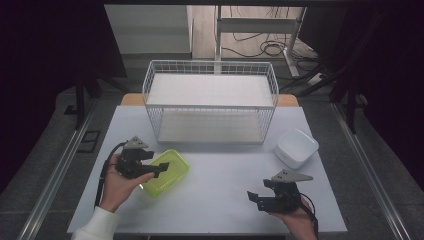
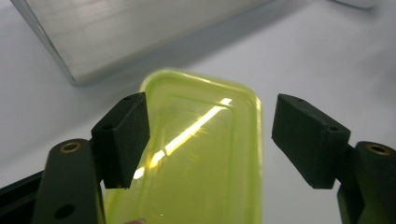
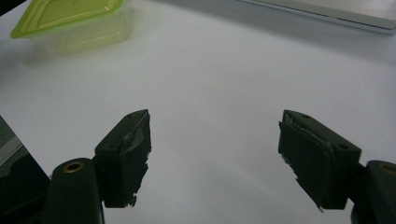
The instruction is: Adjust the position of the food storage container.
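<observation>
Both tongs low on the counter [image 1: 220, 170], near edge, spread wide and gripping nothing.

Right tongs [image 1: 253, 198] held at the near right, jaws well apart over bare white surface, pointing left across the counter. Left tongs [image 1: 159, 169] at the near left, reaching over the lime-green lidded container [image 1: 167, 172]; seen from the left gripper view, jaws standing either side of the green lid [image 2: 201, 154], left pad overlapping its edge, right pad just clear of it, no squeeze visible. Container lying flat on the counter, left of centre, in front of the white wire basket [image 1: 210, 100]. White square tub [image 1: 296, 148] at the right, well apart from the container.
</observation>
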Motion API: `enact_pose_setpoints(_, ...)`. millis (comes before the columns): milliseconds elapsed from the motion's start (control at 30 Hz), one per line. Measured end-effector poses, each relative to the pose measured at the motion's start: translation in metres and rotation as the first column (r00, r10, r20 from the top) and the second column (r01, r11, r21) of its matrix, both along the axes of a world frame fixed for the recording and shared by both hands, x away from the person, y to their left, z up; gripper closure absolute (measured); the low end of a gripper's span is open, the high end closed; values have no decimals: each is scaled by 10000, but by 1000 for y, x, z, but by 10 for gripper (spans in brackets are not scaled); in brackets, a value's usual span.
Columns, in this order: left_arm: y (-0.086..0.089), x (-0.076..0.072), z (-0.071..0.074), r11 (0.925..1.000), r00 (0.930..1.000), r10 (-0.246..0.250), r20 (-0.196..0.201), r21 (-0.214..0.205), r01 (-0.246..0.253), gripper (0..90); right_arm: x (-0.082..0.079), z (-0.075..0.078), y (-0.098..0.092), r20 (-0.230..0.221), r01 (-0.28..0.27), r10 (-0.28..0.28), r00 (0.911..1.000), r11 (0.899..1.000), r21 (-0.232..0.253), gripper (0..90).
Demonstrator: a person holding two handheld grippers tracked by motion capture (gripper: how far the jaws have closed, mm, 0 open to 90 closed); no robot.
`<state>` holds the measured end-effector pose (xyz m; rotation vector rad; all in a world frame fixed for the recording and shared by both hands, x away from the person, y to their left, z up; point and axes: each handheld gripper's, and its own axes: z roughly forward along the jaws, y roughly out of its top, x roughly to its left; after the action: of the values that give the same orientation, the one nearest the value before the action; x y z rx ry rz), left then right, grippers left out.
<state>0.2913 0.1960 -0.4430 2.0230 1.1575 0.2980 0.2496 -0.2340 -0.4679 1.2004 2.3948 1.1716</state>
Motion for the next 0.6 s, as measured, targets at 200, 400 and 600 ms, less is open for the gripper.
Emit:
enact_pose_setpoints(200,-1,17,1,9987,10000,-29,-31,502,31,319,2,-4,2,-235,-101,103,9997,9999,81,258)
enact_pose_setpoints(400,2,35,-6,9970,9997,64,-217,767,-48,361,1,-4,7,-221,-291,293,9993,9995,73,258)
enact_pose_setpoints(600,2,62,-9,9929,9968,191,-779,1186,-97,379,2,-3,10,-238,-345,349,9991,9993,137,256)
